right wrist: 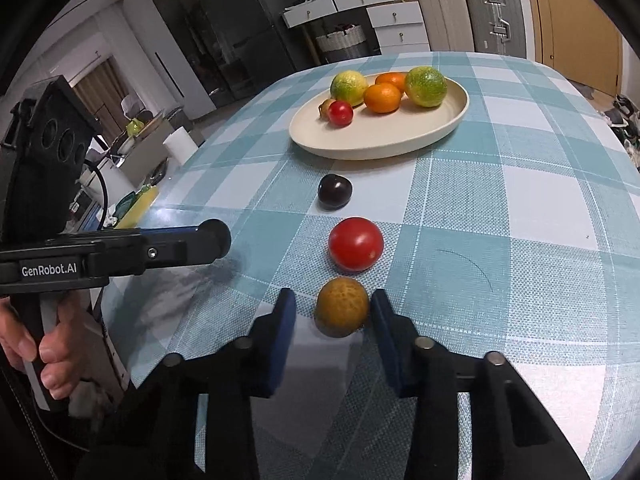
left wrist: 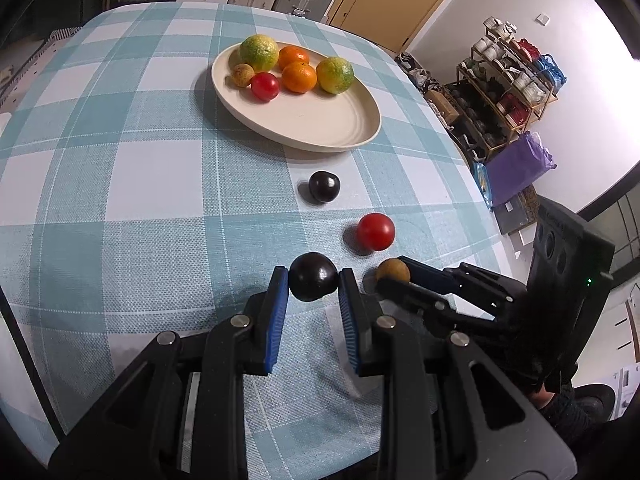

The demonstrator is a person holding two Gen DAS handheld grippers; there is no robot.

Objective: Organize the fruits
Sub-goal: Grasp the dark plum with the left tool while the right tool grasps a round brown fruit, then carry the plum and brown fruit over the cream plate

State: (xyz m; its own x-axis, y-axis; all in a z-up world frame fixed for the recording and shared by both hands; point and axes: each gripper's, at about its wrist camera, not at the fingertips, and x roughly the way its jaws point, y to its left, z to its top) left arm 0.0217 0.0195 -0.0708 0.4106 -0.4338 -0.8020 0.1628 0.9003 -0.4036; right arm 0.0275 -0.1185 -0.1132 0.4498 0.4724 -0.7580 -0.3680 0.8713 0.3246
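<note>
A cream plate (left wrist: 320, 128) (right wrist: 360, 144) on the checked tablecloth holds two green-yellow citrus, two oranges, a red tomato (left wrist: 265, 86) (right wrist: 340, 113) and a small brown fruit (left wrist: 243, 75). On the cloth lie a dark plum (left wrist: 324, 187) (right wrist: 335, 191), a red tomato (left wrist: 375, 231) (right wrist: 355, 244) and a brown fruit (left wrist: 393, 271) (right wrist: 342, 306). My left gripper (left wrist: 313, 285) is shut on another dark plum (left wrist: 313, 287). My right gripper (right wrist: 333, 312) is open around the brown fruit, its pads a little apart from it.
The table's right edge (left wrist: 472, 168) runs close to a shelf rack with cups (left wrist: 508, 80) and a purple bag (left wrist: 520, 164). Beyond the far edge stand drawers and suitcases (right wrist: 468, 16). The left gripper's body (right wrist: 120, 248) crosses the right wrist view at left.
</note>
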